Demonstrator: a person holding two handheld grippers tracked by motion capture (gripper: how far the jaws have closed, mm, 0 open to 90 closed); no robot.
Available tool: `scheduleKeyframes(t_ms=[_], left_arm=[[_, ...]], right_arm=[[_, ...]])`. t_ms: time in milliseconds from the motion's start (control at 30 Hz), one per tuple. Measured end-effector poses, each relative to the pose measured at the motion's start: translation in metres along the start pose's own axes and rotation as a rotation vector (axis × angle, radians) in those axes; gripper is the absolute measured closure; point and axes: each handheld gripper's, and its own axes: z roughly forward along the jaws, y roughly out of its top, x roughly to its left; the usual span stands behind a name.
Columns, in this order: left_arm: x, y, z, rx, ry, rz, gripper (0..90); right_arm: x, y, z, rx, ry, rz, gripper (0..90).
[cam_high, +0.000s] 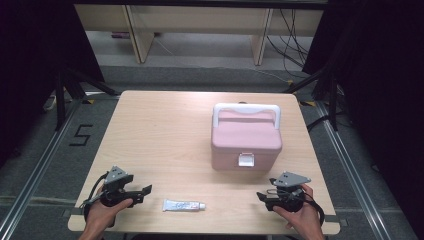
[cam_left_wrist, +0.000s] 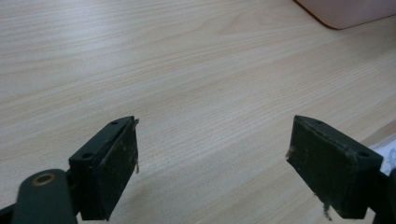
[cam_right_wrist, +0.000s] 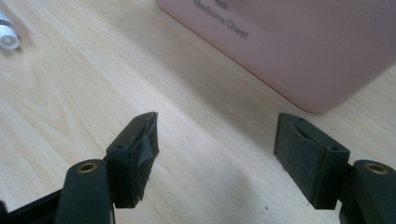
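- The tube (cam_high: 183, 205) lies flat on the counter (cam_high: 165, 135) near its front edge, between the two grippers, cap end toward the right gripper.
- The left gripper (cam_high: 141, 192) sits just left of the tube, apart from it, jaws wide with nothing between them; in the left gripper view (cam_left_wrist: 212, 158) bare wood shows in the gap, and a bit of the tube's print peeks past the right jaw at the frame's edge.
- The right gripper (cam_high: 261, 197) sits farther off on the tube's other side, jaws also wide and holding nothing; in the right gripper view (cam_right_wrist: 215, 154) bare counter lies between the pads.
- A pink box (cam_high: 245, 142) with a white handle (cam_high: 246, 111) and a white latch (cam_high: 245, 159) stands shut behind the tube, toward the right half of the counter. Its front wall is near the right gripper, looming close in the right gripper view (cam_right_wrist: 299, 42), with faint lettering on it.
- Nothing lies between either gripper and the tube; the white cap (cam_right_wrist: 8, 39) shows at the upper left of the right gripper view.
- Beyond the counter: a floor mark (cam_high: 80, 135) at left, a black stand (cam_high: 67, 82), pale furniture legs (cam_high: 142, 40) and cables (cam_high: 292, 37) at the back.
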Motion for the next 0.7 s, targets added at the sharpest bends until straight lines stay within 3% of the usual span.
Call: scheduleKeyframes(t_ms=[33,67,300,367,500,567,633,700], left_arm=[[0.000,0.000,0.000,0.001,0.000,0.000,15.3],[0.000,0.000,0.001,-0.013,0.002,-0.002,15.2],[0.000,0.000,0.000,-0.008,0.007,-0.007,15.3],[0.000,-0.001,0.001,-0.015,0.005,-0.005,15.3],[0.000,0.000,0.000,0.001,0.003,0.000,15.3],[0.001,-0.001,0.000,-0.001,0.001,0.001,15.3],[0.000,0.000,-0.001,0.006,0.013,-0.004,15.3],[-0.001,-0.001,0.001,-0.017,0.011,-0.033,15.3]], right_arm=[[0.005,0.002,0.000,0.000,0.005,0.012,31.7],[0.006,0.004,0.000,-0.004,0.007,-0.026,31.7],[0.019,0.014,0.002,0.016,0.053,-0.053,31.7],[0.022,0.017,0.004,0.011,0.072,-0.087,31.7],[0.032,0.025,0.003,0.032,0.081,-0.079,32.4],[0.033,0.027,0.004,0.022,0.093,-0.103,32.5],[0.037,0.031,0.005,0.020,0.106,-0.117,32.6],[0.040,0.036,0.008,0.016,0.119,-0.132,32.7]])
